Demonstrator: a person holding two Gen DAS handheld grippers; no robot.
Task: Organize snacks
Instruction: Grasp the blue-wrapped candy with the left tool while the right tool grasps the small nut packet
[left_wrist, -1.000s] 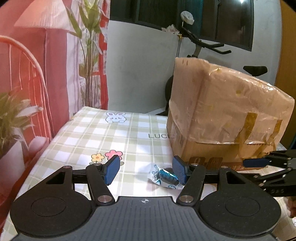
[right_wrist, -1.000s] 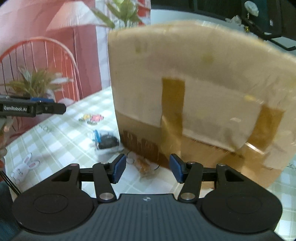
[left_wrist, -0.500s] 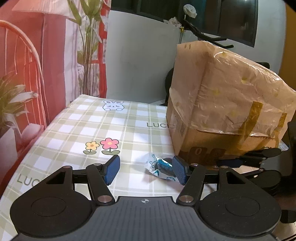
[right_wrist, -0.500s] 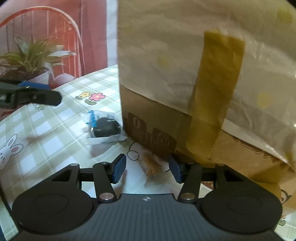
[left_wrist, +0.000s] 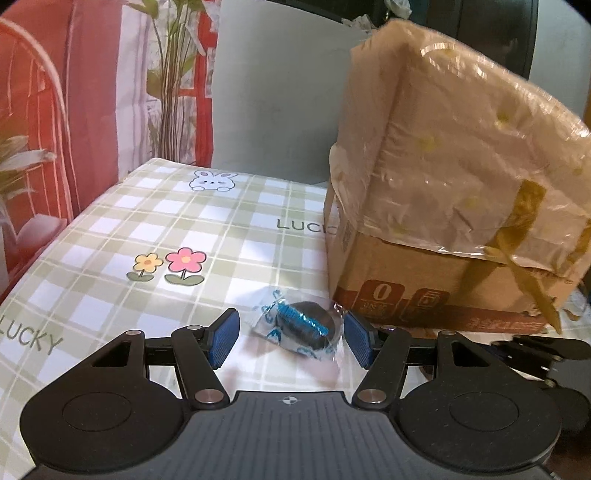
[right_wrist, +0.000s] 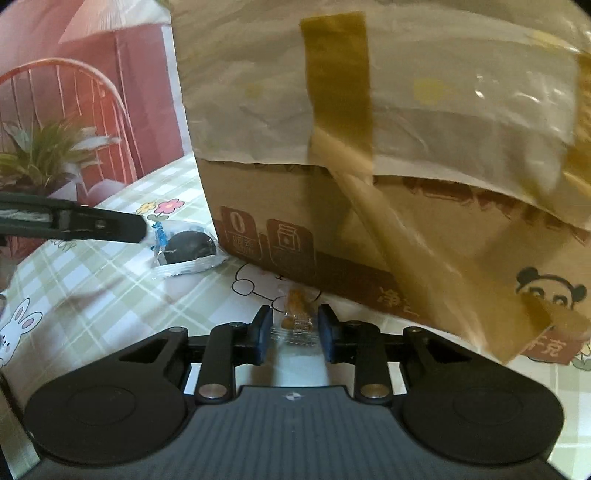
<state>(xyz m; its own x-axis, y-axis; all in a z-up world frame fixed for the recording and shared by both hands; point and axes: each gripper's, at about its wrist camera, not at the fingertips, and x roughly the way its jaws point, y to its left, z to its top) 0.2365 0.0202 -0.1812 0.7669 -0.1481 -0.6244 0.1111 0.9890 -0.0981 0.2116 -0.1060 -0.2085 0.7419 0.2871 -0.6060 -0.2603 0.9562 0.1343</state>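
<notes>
We see a big cardboard box (left_wrist: 436, 206) on the table (left_wrist: 110, 240). It is wrapped in crinkly plastic and stuck with brown tape (right_wrist: 336, 88). It stands right behind both snacks and fills most of the right wrist view, so it blocks the way past them. The table has a green and white checked cloth with a bunny (left_wrist: 213, 181), two flowers (left_wrist: 168, 266) and the word LUCKY. Behind the table are a red curtain (left_wrist: 92, 85), a leafy plant (right_wrist: 48, 151) and a red chair back (right_wrist: 62, 96).

The dark cookie in a clear wrapper with blue print (left_wrist: 301, 326) lies on the cloth close to the box's front corner. Our left gripper (left_wrist: 291, 339) has its jaws wide apart, one on each side of the cookie. The right pad is close to the wrapper, the left pad is clear of it, and nothing is squeezed yet.

The small brown candy in a clear wrapper (right_wrist: 295, 315) lies on the cloth just in front of the box's bottom edge. Our right gripper (right_wrist: 293, 336) has just been closing. Its jaws now stand narrow with the candy wrapper between them, pinching its near end.
</notes>
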